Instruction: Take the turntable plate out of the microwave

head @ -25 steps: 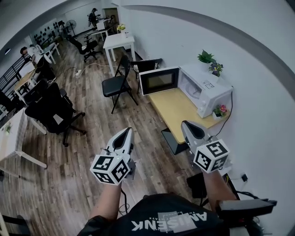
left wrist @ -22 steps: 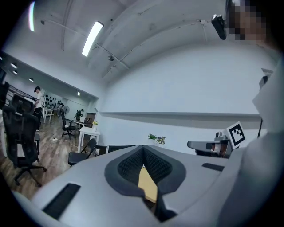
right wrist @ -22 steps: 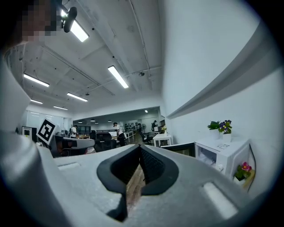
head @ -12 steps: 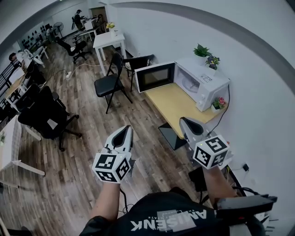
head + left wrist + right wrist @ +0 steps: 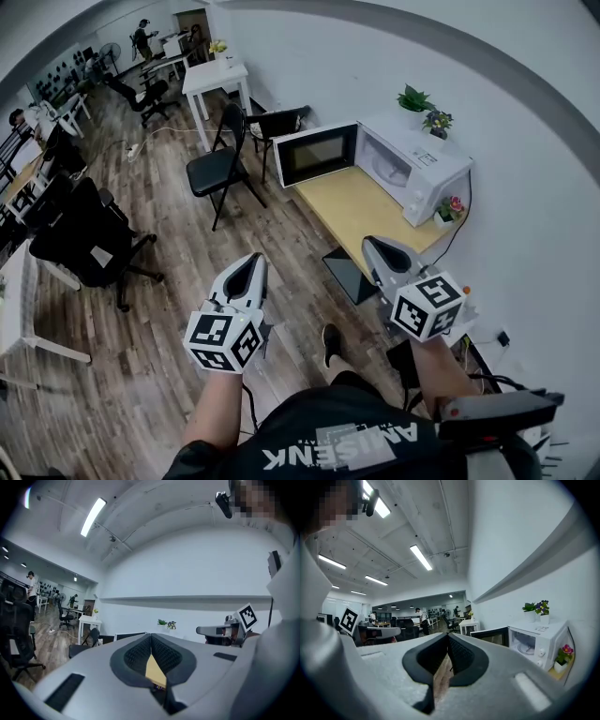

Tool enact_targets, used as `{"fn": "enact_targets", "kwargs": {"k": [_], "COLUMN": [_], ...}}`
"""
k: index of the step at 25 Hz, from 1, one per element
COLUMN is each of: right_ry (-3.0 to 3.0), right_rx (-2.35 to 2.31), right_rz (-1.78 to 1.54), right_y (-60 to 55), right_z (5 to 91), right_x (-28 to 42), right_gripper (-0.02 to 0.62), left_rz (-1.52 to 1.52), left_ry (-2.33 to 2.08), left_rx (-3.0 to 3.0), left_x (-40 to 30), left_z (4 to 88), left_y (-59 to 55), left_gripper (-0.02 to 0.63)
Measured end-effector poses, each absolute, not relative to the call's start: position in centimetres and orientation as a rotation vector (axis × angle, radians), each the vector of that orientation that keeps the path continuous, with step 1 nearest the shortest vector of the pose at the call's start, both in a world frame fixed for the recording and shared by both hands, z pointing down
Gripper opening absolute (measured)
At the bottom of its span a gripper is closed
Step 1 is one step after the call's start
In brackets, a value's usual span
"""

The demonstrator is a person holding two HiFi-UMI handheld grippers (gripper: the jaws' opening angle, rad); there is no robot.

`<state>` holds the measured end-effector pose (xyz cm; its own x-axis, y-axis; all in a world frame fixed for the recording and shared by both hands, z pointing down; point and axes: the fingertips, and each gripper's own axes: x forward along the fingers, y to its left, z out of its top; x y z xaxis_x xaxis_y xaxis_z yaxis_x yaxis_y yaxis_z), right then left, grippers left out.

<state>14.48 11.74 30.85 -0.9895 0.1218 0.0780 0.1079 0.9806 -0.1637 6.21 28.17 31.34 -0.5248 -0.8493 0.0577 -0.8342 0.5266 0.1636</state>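
Plate point(image 5: 526, 648) is lying flat in the open microwave point(image 5: 546, 632), showing in right gripper point(image 5: 448, 638) view, not left gripper point(image 5: 151, 637) view; both closed, empty

Left gripper point(image 5: 254, 261) and right gripper point(image 5: 373, 246) are held out ahead of the body, side by side and well apart, both pointing level. Each has its jaws closed pad to pad. Left forearm point(image 5: 217, 417) and right forearm point(image 5: 439, 370) are extended forward.

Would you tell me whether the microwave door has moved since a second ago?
No. The microwave door still stands swung wide open, left of the microwave on the wooden table.
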Motion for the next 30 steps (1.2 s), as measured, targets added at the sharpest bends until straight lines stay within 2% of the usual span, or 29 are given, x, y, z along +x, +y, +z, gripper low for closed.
{"fn": "enact_targets", "kwargs": {"k": [18,30], "right_ry": [-3.044,-3.027], "right_rx": [-0.127,-0.056], "right_rz": [0.266,0.276], "right_y": [-2.1,-11.7], "right_z": [31.5,32.6], "right_x": [0.4,-5.4], "right_gripper": [0.002,0.002], "left_rz": [-0.137,-0.144], "left_ry": [-2.595,-2.523], "left_rx": [1.456,1.530], "left_x": [-8.2,-15.5], "left_z": [31.7,32.2], "left_y": [14.8,3.5], "left_gripper": [0.002,0.002]}}
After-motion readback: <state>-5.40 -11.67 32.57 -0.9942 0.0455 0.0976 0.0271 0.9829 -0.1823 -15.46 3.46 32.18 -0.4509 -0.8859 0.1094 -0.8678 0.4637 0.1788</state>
